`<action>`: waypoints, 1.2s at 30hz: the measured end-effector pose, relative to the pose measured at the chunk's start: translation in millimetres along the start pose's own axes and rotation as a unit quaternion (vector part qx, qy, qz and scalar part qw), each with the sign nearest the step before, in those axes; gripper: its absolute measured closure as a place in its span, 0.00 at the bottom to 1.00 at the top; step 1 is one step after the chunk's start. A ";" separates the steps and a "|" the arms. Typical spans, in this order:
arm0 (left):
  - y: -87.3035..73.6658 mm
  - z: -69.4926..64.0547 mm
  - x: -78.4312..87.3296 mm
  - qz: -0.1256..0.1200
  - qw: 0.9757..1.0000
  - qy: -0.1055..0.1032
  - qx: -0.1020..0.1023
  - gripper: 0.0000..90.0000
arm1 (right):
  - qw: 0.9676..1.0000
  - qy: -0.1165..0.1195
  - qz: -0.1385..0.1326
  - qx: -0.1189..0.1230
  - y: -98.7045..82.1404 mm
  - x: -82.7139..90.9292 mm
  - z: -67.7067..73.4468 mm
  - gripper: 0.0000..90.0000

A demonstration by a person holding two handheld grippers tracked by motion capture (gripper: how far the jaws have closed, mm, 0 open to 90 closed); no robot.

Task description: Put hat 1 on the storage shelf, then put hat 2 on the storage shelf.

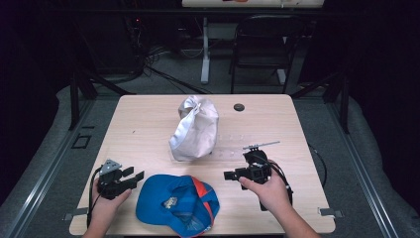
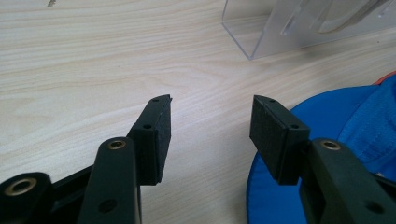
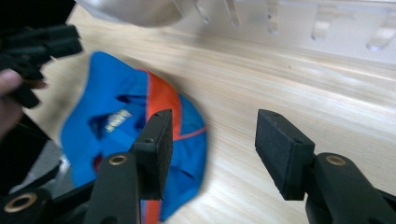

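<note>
A blue cap (image 1: 176,203) with an orange stripe lies upside down at the table's front edge. Left of its rim, my left gripper (image 1: 134,173) points right and stands open over bare wood. In the left gripper view the open jaws (image 2: 210,105) hold nothing, and the blue cap's rim (image 2: 336,112) lies under the right jaw. My right gripper (image 1: 227,175) sits right of the cap, pointing left, open and empty. In the right gripper view, the blue cap (image 3: 116,121) lies beyond its open jaws (image 3: 212,116), with the left gripper (image 3: 37,46) farther off.
A cream cap (image 1: 194,128) rests on a clear acrylic stand (image 2: 261,32) at mid-table. A small black disc (image 1: 239,107) lies near the far edge. Behind the wooden table (image 1: 143,129) stand a folding chair (image 1: 262,44) and cables on the floor.
</note>
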State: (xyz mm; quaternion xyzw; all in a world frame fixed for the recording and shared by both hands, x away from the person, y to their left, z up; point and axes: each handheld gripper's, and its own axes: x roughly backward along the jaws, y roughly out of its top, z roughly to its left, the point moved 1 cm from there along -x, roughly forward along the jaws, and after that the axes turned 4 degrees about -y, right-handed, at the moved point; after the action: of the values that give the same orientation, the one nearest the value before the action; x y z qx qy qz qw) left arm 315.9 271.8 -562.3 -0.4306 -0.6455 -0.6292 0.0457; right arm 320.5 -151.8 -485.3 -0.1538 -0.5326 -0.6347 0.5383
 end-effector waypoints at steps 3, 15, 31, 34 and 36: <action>-0.6 0.3 -0.4 0.001 1.000 0.001 0.000 0.54 | 1.000 0.001 0.002 0.000 -12.1 -9.2 -4.1 0.56; -1.8 -3.4 -3.1 0.005 1.000 -0.001 -0.007 0.54 | 0.997 0.047 0.053 -0.010 -42.9 -34.9 -0.7 0.60; -8.6 -5.0 1.9 0.010 1.000 0.006 -0.012 0.53 | 0.983 0.133 0.120 -0.037 -69.7 -54.7 16.3 0.63; -11.6 -4.3 4.5 0.009 1.000 0.011 -0.009 0.53 | 0.979 0.150 0.131 -0.044 -72.8 -60.0 17.4 0.63; -13.2 -3.6 6.5 0.012 1.000 0.016 -0.008 0.53 | 0.978 0.155 0.133 -0.042 -73.4 -63.1 16.2 0.63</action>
State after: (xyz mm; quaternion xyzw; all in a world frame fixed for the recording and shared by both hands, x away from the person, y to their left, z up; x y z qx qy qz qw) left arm 301.9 274.2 -567.8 -0.4289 -0.6343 -0.6404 0.0599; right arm 275.7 -116.2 -565.1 -0.1456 -0.3897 -0.5954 0.6873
